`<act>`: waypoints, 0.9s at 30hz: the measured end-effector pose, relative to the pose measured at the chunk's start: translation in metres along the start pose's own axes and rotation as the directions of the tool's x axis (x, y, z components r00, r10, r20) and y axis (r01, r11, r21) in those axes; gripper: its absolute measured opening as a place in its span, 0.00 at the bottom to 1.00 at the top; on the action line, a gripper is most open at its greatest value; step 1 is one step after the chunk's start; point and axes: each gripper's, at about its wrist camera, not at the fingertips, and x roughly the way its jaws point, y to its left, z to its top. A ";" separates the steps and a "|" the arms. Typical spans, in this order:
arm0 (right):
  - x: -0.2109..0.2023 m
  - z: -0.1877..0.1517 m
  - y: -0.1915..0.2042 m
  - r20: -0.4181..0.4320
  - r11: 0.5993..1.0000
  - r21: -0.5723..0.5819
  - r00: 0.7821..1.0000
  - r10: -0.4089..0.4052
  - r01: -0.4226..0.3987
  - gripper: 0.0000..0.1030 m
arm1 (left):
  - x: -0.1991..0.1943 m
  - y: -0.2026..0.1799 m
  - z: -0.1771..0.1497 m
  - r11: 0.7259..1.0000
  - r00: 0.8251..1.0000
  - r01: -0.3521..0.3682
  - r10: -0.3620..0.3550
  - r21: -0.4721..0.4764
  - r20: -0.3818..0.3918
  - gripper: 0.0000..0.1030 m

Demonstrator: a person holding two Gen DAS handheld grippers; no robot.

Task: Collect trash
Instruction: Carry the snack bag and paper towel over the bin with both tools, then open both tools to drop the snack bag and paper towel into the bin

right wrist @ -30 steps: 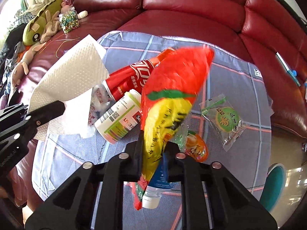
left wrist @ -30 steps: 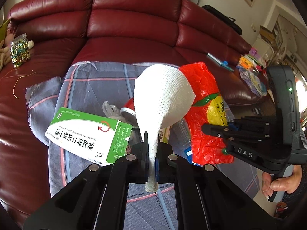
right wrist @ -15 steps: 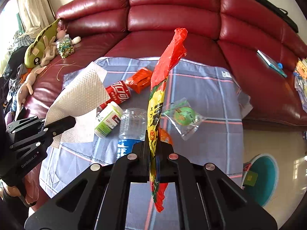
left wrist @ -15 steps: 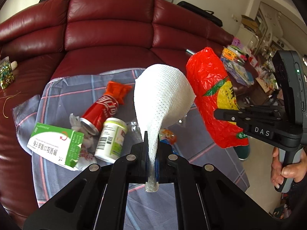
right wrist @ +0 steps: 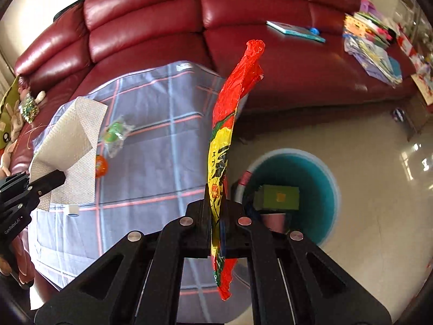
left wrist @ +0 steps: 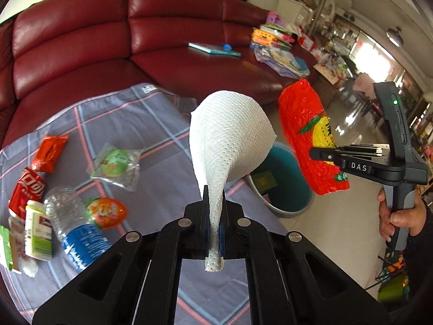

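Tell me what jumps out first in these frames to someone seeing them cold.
The white dimpled paper towel fanning up from the shut left gripper, dead centre. Next, the crinkly red-and-yellow snack wrapper pinched in the right gripper, held beside the round teal trash bin on the floor. Behind both, the dark red leather sofa and the blue plaid cloth strewn with litter.

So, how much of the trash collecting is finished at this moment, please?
Done: the teal bin on the floor already holds a green box. In hand: the left gripper is shut on a paper towel, and the right gripper is shut on a red snack bag beside the bin. Left on the cloth: a red can, clear bottle, white bottle and wrappers.
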 end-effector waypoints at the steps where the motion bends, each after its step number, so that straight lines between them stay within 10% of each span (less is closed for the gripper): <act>1: 0.002 -0.004 -0.015 -0.006 1.000 0.018 1.000 -0.009 0.009 0.04 | 0.009 -0.008 0.003 1.000 1.000 0.011 -0.011 0.010 -0.011 0.05; 19: 0.107 -0.045 -0.152 -0.158 0.963 0.269 0.985 0.074 -0.029 0.10 | 0.145 -0.117 0.034 0.986 0.979 0.096 -0.069 0.136 -0.194 0.05; 22: 0.108 -0.041 -0.150 -0.143 0.960 0.277 0.986 0.087 -0.044 0.45 | 0.156 -0.127 0.036 0.984 0.976 0.100 -0.068 0.149 -0.207 0.05; 27: 0.103 -0.039 -0.161 -0.113 0.954 0.297 0.990 0.084 -0.047 0.62 | 0.171 -0.136 0.036 0.982 0.970 0.107 -0.068 0.156 -0.234 0.05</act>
